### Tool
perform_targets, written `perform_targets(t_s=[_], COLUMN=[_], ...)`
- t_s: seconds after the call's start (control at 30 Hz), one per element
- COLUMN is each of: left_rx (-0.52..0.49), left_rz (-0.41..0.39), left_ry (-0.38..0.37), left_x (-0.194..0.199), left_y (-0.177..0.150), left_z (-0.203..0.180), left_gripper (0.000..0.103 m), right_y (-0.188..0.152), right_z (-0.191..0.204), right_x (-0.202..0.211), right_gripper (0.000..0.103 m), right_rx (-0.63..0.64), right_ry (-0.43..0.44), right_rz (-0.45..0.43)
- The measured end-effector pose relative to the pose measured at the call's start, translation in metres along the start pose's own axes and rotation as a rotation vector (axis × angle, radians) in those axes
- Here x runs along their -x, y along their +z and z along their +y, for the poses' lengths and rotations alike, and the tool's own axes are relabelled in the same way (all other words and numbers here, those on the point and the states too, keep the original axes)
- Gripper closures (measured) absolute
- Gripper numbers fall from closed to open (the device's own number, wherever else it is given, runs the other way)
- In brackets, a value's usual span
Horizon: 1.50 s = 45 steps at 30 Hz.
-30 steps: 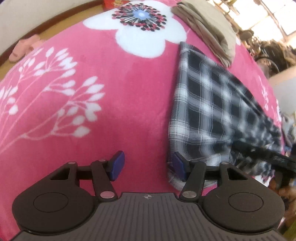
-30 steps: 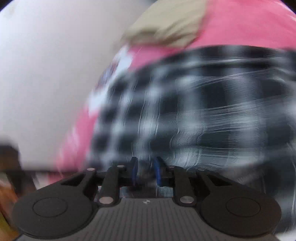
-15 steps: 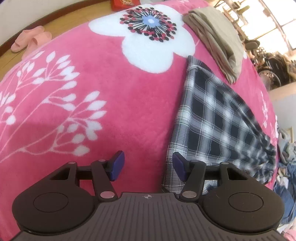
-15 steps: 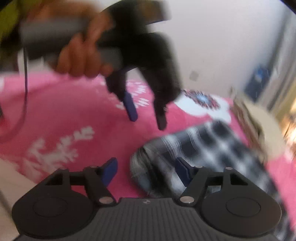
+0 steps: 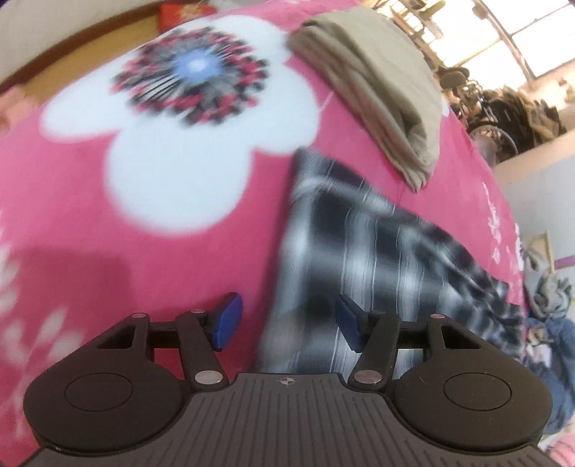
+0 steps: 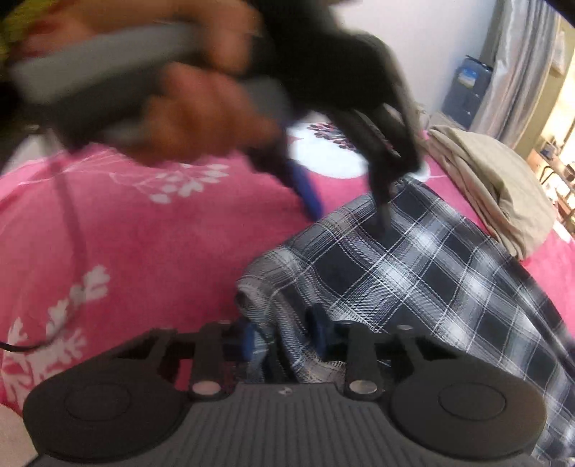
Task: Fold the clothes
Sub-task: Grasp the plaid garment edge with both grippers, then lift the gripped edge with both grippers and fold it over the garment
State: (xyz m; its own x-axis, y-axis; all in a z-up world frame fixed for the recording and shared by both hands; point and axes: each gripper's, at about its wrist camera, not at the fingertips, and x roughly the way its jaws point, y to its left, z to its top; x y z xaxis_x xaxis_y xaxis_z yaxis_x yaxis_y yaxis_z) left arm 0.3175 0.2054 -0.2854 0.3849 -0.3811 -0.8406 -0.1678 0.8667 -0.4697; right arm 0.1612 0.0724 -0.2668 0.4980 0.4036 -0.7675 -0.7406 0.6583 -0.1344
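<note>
A bedroom in daylight, its bed spread with a bright pink fleece blanket.

The pink fleece blanket [image 5: 151, 251] carried a large white flower print with a blue and black centre [image 5: 194, 68] and white sprigs of leaves [image 6: 187, 179]. Beyond its far edge ran a strip of tan wooden floor [image 5: 107, 54] under a dark skirting board and a pale wall [image 5: 54, 21]. A plain white wall [image 6: 413, 54] stood behind the bed, with a blue box-like object [image 6: 467, 89], possibly a carton, at its foot beside long grey curtains [image 6: 521, 72]. Strong light poured through a bright window [image 5: 532, 32] over dark clutter heaped below it [image 5: 510, 107].
</note>
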Motion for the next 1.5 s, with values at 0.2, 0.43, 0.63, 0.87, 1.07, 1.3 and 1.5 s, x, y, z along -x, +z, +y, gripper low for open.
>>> perform_targets(t_s=[0.2, 0.43, 0.63, 0.87, 1.07, 1.3, 1.5], left_rx=[-0.01, 0.146, 0.125, -0.01, -0.151, -0.269, -0.367], left_rz=[-0.08, -0.133, -0.187, -0.205, -0.167, -0.094, -0.037], left_ry=[0.066, 0.031, -0.038, -0.15, -0.217, -0.224, -0.201], left_x=[-0.014, 0.004, 0.021, 0.012, -0.028, -0.088, -0.118], left_y=[0.02, 0.028, 0.029, 0.019, -0.001, -0.036, -0.061], left_z=[-0.016, -0.023, -0.083, -0.194, -0.297, -0.375, -0.41], left_gripper=[0.064, 0.1, 0.1, 0.1, 0.1, 0.1, 0.1], right_y=[0.003, 0.003, -0.011, -0.05, -0.106, -0.185, -0.235], right_z=[-0.011, -0.038, -0.08, -0.139, -0.19, -0.225, -0.241], right_x=[0.002, 0.035, 0.079, 0.146, 0.197, 0.226, 0.237], right_gripper=[0.087, 0.09, 0.091, 0.091, 0.091, 0.091, 0.091], right_rx=[-0.093, -0.252, -0.432, -0.667, -0.866, -1.1, -1.242], right_ry=[0.0, -0.002, -0.042, -0.148, -0.282, -0.376, -0.384], right_rz=[-0.006, -0.092, -0.195, -0.309, -0.37, -0.385, -0.408])
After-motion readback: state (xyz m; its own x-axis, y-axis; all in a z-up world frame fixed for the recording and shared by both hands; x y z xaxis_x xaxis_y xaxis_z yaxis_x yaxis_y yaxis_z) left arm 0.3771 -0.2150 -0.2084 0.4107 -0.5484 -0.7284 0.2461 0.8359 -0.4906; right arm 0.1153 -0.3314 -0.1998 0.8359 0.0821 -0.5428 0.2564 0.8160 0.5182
